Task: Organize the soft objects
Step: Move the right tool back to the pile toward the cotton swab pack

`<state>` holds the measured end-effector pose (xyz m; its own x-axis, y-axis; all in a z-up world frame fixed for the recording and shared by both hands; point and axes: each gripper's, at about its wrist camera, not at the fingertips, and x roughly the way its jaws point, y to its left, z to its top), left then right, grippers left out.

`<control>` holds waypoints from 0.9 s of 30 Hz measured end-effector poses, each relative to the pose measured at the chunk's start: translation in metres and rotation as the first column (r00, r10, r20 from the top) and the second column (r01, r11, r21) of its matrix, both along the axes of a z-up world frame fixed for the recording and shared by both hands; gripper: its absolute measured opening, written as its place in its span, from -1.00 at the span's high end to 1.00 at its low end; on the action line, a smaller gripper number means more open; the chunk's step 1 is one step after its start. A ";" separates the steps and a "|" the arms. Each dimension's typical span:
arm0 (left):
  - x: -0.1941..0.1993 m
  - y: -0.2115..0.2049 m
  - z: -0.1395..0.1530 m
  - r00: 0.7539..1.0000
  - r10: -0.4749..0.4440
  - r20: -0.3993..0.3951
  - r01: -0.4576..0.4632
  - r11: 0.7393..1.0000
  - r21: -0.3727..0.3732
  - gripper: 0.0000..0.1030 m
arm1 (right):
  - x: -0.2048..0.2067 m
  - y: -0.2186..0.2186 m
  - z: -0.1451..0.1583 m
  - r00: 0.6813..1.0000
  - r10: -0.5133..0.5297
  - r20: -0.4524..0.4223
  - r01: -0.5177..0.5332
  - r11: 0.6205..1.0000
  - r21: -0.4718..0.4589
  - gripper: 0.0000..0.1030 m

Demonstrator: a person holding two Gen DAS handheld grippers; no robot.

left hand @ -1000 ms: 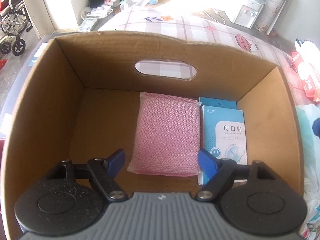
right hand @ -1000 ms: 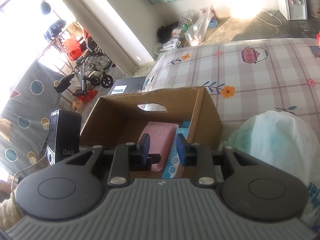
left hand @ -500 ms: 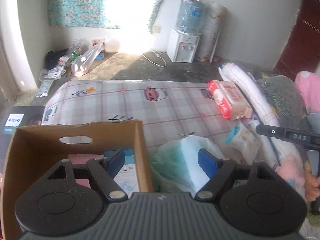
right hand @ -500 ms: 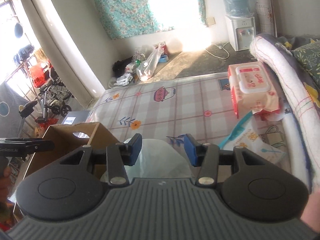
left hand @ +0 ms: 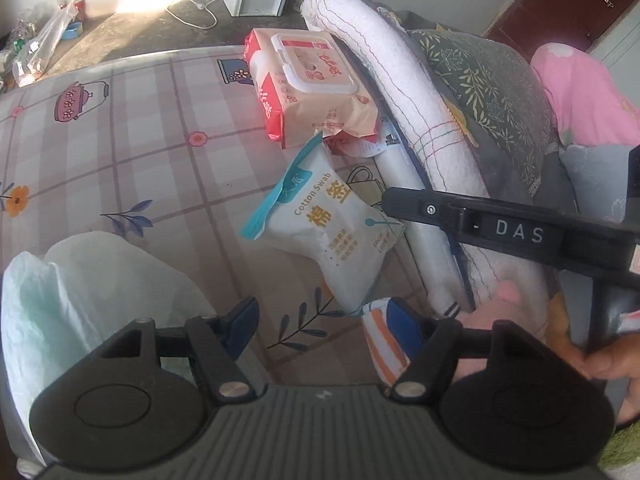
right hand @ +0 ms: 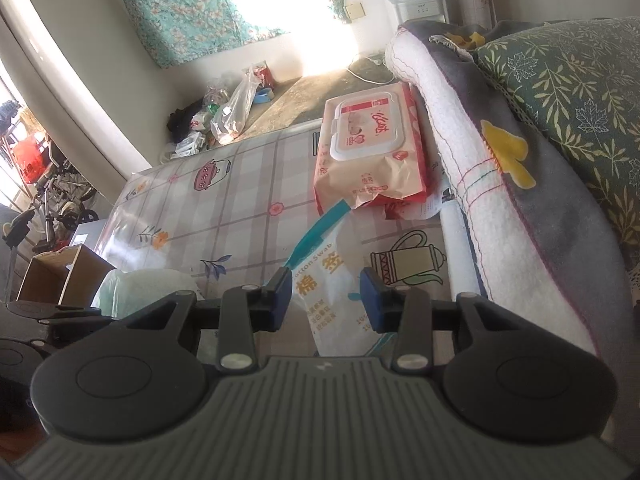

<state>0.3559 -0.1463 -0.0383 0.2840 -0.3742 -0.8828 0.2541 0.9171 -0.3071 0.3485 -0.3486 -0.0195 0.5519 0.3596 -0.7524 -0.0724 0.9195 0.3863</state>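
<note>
Sunlit bedroom floor and a patterned plaid mattress cover (left hand: pixel 160 152) fill both views now; a second ago both cameras looked down into the cardboard box (right hand: pixel 52 276), and that box has dropped to the far left edge of the right wrist view, so both hands have swung away from it toward the loose items, which I read as the start of a fresh pick. Taking the cotton swab pack (left hand: pixel 332 224) as the landmark: the rolled white blanket (left hand: pixel 384 64) runs along its right side; the pale green-white plastic bag (left hand: pixel 80 280) lies well to its left, toward the box; the wet wipes pack (left hand: pixel 312 88) sits just beyond its far end, touching or overlapping the teal seal; a small striped item (left hand: pixel 384 344) lies at its near corner, too hidden to name. The right gripper (right hand: pixel 326 300) hangs directly over the swab pack, fingers apart and having just narrowed, the pack showing between them though the pads do not look pressed on it; the left gripper (left hand: pixel 324 324) hovers near the pack's near end, fingers wider apart, also just narrowed, clamped on nothing. The swab pack looks the likely next thing for the box.
</note>
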 end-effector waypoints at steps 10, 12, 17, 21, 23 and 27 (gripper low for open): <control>0.042 -0.022 -0.045 0.994 0.060 -0.096 -0.060 0.998 -0.002 -0.12 | 0.050 -0.014 -0.058 0.991 0.003 -0.137 0.013 0.993 0.116 0.25; 0.048 -0.023 -0.053 0.991 0.074 -0.115 -0.075 0.997 -0.001 -0.12 | 0.056 -0.014 -0.064 0.989 0.009 -0.150 0.012 0.990 0.138 0.25; 0.056 -0.021 -0.057 0.988 0.101 -0.113 -0.105 0.994 -0.024 -0.13 | 0.068 -0.002 -0.068 0.983 0.050 -0.174 -0.031 0.993 0.114 0.24; 0.058 -0.020 -0.058 0.988 0.116 -0.104 -0.120 0.992 -0.036 -0.09 | 0.078 0.004 -0.077 0.976 0.049 -0.212 -0.027 0.994 0.104 0.22; 0.058 -0.019 -0.059 0.986 0.124 -0.110 -0.131 0.990 -0.057 0.11 | 0.079 0.004 -0.081 0.974 0.043 -0.222 -0.018 0.993 0.116 0.22; 0.053 -0.020 -0.055 0.987 0.126 -0.104 -0.134 0.988 -0.078 0.42 | 0.077 0.010 -0.077 0.977 0.047 -0.206 -0.023 0.993 0.119 0.50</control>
<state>0.4091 -0.1662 -0.0938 0.2486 -0.4138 -0.8758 0.0992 0.9103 -0.4019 0.4257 -0.3388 -0.0963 0.3733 0.4669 -0.8016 -0.0104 0.8661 0.4997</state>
